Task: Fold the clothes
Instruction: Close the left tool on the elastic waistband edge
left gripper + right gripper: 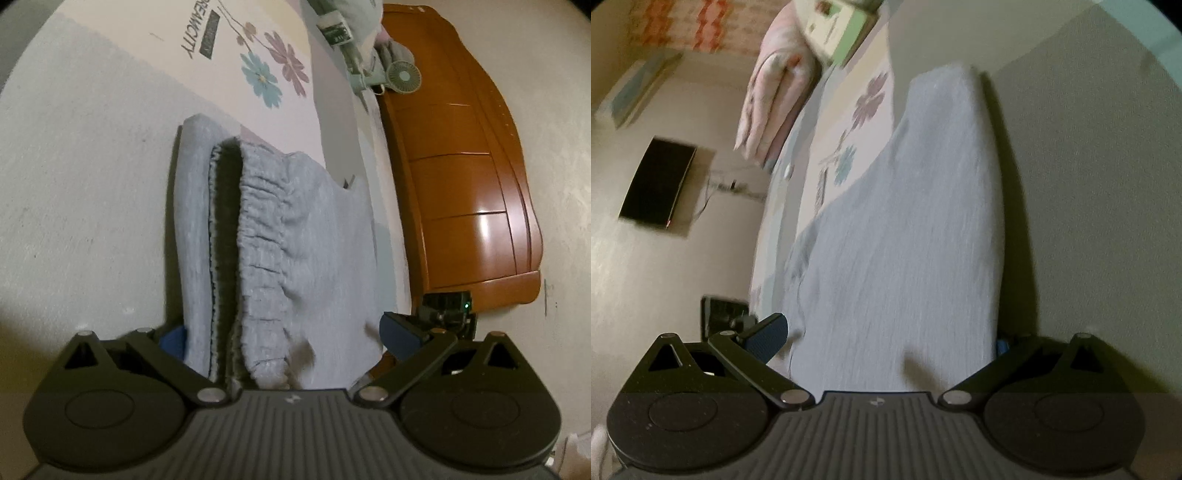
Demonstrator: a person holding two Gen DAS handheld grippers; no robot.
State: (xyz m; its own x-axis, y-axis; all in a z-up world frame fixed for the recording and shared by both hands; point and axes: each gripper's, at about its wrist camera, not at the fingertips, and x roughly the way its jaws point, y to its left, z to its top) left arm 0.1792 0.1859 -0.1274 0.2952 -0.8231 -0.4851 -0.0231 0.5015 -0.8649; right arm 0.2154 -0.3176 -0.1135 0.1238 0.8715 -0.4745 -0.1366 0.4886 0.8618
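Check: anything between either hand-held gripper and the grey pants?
Nothing visible. The pants already sit between the open fingers of the left hand-held gripper, waistband end. In the right wrist view the right hand-held gripper likewise straddles the cloth, open.

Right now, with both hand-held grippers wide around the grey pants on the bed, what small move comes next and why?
Probably close both on the cloth. The left hand-held gripper stands open with the grey pants, waistband end, between its fingers; the right hand-held gripper is open around the plain end. Neither is pinching yet, so a grip seems needed before lifting the pants off the bed sheet.
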